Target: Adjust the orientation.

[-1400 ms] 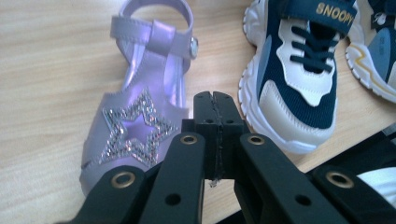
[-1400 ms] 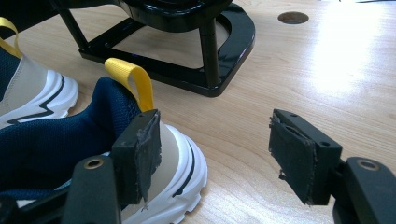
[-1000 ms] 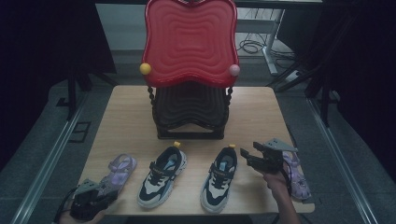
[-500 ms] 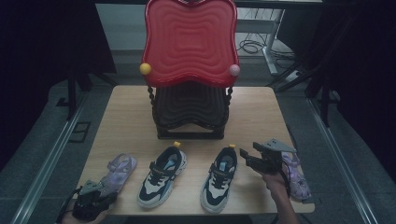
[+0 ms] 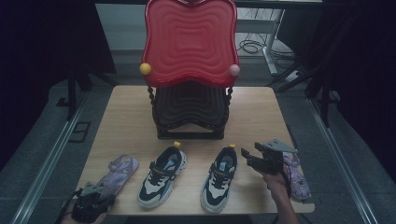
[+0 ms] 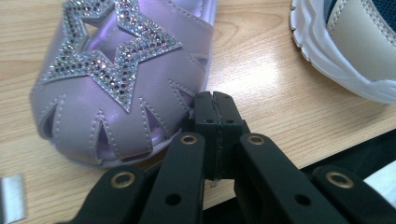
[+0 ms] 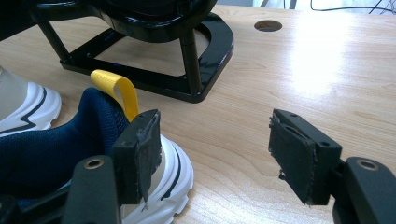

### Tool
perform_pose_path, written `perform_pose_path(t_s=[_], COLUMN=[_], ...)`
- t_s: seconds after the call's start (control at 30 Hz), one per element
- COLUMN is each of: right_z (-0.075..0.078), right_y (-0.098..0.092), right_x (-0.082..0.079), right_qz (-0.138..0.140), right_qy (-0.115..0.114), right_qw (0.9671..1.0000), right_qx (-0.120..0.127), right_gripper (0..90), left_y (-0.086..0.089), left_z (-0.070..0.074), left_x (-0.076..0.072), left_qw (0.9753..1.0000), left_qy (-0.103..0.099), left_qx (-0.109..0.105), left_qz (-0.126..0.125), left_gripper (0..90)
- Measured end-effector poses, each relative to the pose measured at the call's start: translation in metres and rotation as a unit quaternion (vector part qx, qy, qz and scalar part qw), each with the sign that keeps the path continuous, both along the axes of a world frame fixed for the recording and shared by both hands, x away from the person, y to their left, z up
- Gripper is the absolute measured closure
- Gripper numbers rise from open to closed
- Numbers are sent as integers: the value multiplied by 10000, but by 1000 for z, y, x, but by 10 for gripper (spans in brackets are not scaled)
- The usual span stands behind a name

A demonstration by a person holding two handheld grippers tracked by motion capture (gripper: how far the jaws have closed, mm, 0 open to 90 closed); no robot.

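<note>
The right tool (image 5: 251,158) is spread wide beside the heel of the right sneaker (image 5: 219,177), near its yellow pull loop (image 7: 116,91), nothing gripped yet. The left tool (image 6: 215,116), pressed together and empty, sits by the purple sandal (image 6: 116,88). All shoes lie on the bench (image 5: 130,126); the rack (image 5: 189,112) looks unfilled. Only the left gripper view reveals the sandal's rhinestone star.

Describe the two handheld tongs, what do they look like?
Both are black. The right tongs carry a grey three-cornered plate on top; their jaws have flat, worn dark pads and brass-coloured rivets. The left tongs have the same black linkage and rivets, with a dark cable trailing behind.
</note>
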State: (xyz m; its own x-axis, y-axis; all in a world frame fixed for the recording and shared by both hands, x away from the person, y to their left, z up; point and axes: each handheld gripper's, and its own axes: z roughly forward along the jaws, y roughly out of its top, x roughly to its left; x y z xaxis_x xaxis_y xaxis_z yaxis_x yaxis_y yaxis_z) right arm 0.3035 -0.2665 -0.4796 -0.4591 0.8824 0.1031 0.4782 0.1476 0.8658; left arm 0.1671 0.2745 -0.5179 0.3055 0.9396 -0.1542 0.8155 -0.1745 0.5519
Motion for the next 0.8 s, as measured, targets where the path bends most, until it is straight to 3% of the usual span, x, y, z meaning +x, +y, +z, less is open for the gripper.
perform_pose_path(t_s=[0.5, 0.8], right_z=[1, 0], right_y=[-4, -3], right_x=[-1, 0], right_qz=[-97, -76], right_qy=[3, 14], right_qw=[9999, 10000], right_qx=[26, 19], right_gripper=[340, 340], left_y=[9, 35], left_z=[3, 2], left_x=[3, 12], left_qw=[9986, 9976], left_qy=[15, 65], left_qx=[489, 446], left_qz=[200, 519], left_gripper=[900, 900])
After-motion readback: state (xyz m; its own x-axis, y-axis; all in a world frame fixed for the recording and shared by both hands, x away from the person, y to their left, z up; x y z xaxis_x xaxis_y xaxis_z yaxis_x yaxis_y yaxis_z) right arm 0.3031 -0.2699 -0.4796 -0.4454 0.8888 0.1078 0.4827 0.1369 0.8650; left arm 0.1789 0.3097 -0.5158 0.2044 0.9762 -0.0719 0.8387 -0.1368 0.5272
